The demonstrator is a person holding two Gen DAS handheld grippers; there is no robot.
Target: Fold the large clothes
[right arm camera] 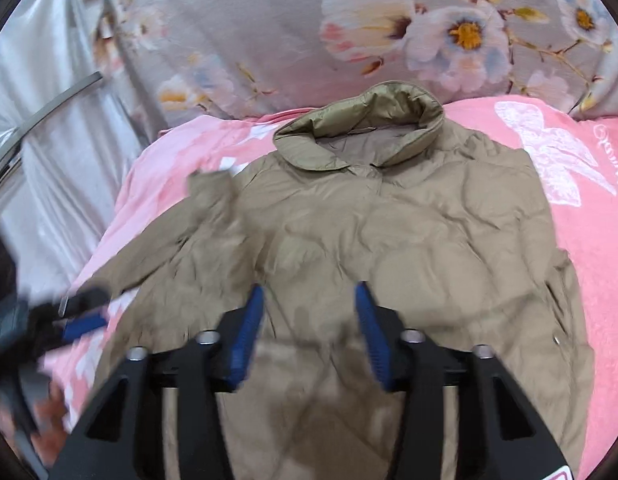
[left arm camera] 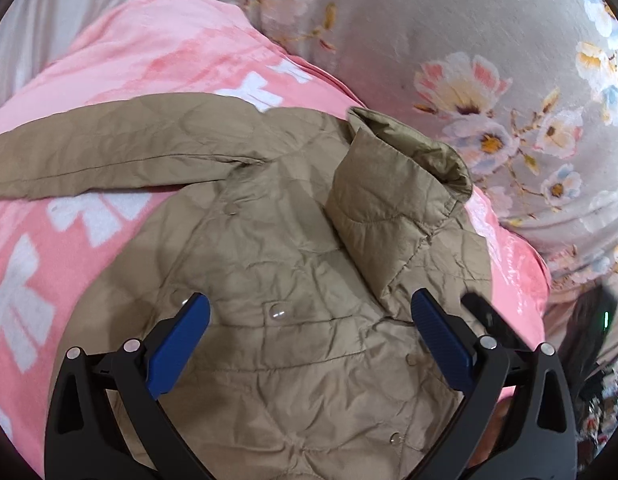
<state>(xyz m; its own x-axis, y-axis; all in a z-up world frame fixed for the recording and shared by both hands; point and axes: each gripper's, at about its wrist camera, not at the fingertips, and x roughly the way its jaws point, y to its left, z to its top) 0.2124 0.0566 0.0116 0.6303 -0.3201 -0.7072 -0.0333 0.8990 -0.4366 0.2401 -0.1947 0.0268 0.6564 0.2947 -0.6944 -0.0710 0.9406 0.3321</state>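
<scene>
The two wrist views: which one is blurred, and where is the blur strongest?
Right wrist view: motion blur, strongest at lower left over the left gripper and the jacket sleeve. Left wrist view: sharp jacket, fisheye bending at the edges.

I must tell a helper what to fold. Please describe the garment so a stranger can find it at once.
On the bed, find the pink blanket with white patterns, in front of the grey flowered cover. The khaki quilted jacket lies spread flat on it. Its tan colour, raised collar and snap buttons set it apart from the bedding.
</scene>
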